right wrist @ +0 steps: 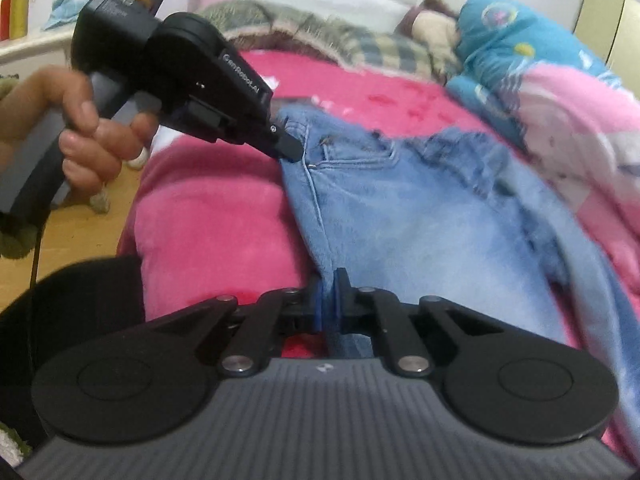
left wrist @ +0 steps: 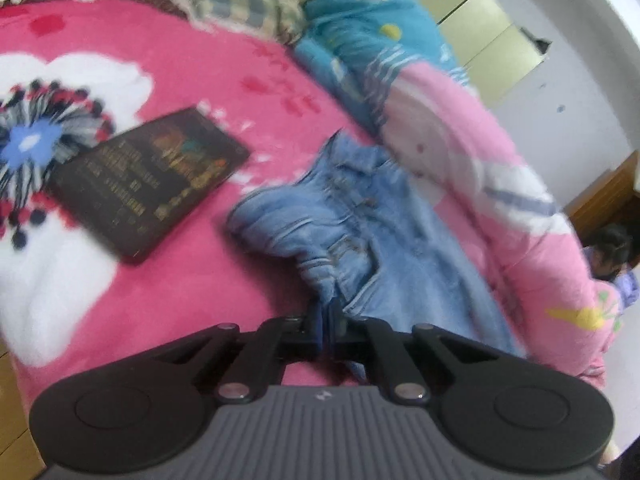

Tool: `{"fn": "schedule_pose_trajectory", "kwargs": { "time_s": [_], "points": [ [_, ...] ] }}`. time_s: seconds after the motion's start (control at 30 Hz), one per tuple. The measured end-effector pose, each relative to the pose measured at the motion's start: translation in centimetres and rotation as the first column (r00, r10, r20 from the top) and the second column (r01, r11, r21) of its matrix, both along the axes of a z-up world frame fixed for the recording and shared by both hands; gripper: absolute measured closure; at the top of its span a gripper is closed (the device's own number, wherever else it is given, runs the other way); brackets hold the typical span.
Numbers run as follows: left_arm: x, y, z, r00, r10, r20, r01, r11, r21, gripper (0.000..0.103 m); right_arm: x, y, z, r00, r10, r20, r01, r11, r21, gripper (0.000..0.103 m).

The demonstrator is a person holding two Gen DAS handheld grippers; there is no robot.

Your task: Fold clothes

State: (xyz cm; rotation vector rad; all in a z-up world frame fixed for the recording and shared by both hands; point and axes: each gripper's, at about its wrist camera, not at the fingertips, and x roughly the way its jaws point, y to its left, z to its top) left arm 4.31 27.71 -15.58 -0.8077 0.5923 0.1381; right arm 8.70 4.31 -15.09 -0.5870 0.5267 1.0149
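Denim still lies unfolded: the faded light-blue jeans (right wrist: pixel 420 208) sprawl rumpled along the right side of the pink floral fleece bedspread (left wrist: pixel 224 80), so you have every fold left. Your left gripper (left wrist: pixel 327 326) and right gripper (right wrist: pixel 329 304) each pinch jeans fabric. A dark rectangular book (left wrist: pixel 152 184) and the pink-and-teal rolled quilt (left wrist: pixel 460 148) crowd the jeans.

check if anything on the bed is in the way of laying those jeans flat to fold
Both grippers are already shut on the jeans: left gripper, right gripper. On the pink blanket, a dark book lies left of the jeans, apart from them. The bunched quilt crowds their right edge.
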Motion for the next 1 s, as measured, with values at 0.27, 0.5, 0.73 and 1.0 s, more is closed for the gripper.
{"fn": "schedule_pose_trajectory", "kwargs": {
  "time_s": [0.27,0.5,0.73,1.0],
  "points": [
    [-1.3,-0.2,0.5,1.000,-0.006,-0.001,0.006,0.999,0.053,0.085,0.0,-1.8,2.9,0.998,0.012,-0.066,-0.006,0.996,0.090,0.086],
    [-1.0,-2.3,2.9,0.998,-0.040,0.038,0.032,0.981,0.191,0.063,3.4,-3.6,4.8,0.976,-0.127,-0.179,0.169,0.954,0.248,0.079],
    [2.5,-3.7,2.5,0.998,-0.053,-0.021,0.057,0.970,0.237,0.058,3.2,-2.6,1.4,0.957,-0.113,-0.267,0.168,0.966,0.195,0.079],
    [5.3,-6.7,6.5,0.992,-0.116,0.052,0.094,0.944,0.315,0.047,4.8,-16.7,5.5,0.871,-0.348,-0.348,0.468,0.804,0.366,0.062]
  ]
}}
